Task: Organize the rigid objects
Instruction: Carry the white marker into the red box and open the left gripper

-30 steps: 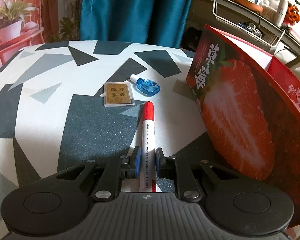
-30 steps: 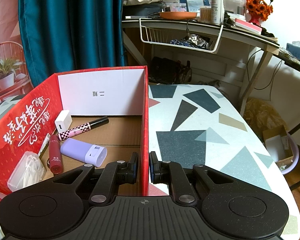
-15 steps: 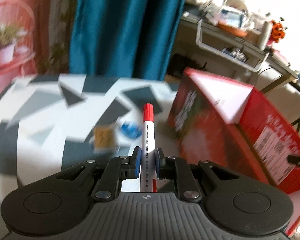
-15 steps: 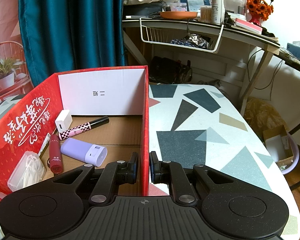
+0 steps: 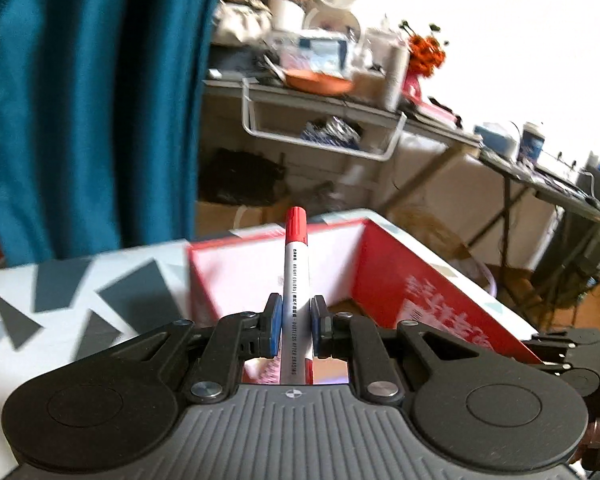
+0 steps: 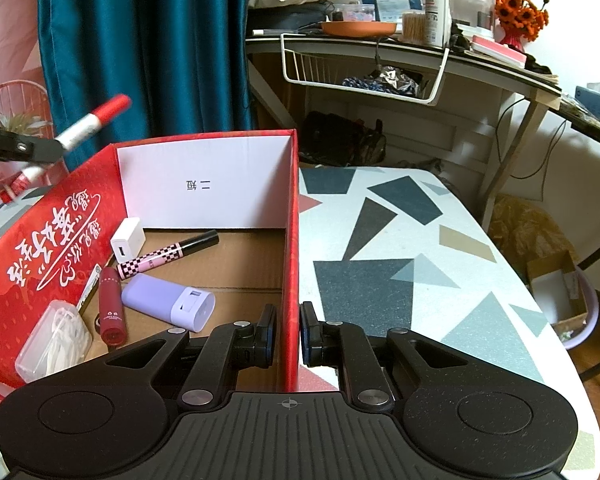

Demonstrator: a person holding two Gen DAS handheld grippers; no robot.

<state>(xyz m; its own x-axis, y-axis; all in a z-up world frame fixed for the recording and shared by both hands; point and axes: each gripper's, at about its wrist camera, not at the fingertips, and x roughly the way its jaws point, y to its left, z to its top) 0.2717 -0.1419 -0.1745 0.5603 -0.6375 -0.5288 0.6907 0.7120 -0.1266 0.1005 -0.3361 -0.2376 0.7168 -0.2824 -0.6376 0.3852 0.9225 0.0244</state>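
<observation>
The left gripper (image 5: 294, 330) was clamped on a red-capped white marker (image 5: 296, 280), its blue pads pressing the barrel from both sides, the cap end pointing forward past the fingertips. In the right wrist view the same marker (image 6: 88, 122) hung in the air above the left wall of the red cardboard box (image 6: 52, 240), tilted with its cap raised, clear of the box. The box stood on the patterned table (image 6: 400, 248), near its left side in that view, with its top open. On the box floor, along the left wall, lay a clear plastic case (image 6: 54, 340), a dark red tube (image 6: 111, 304), a white charger block (image 6: 127, 239), a pink checkered pen (image 6: 168, 254) and a lavender cylinder with a white cap (image 6: 168, 302). The red tube and the lavender cylinder lay just beside each other. The right gripper (image 6: 288, 334) was closed narrowly on the right wall of the box, one finger inside and one outside. The table surface to the right of the box carried grey and dark triangles.
</observation>
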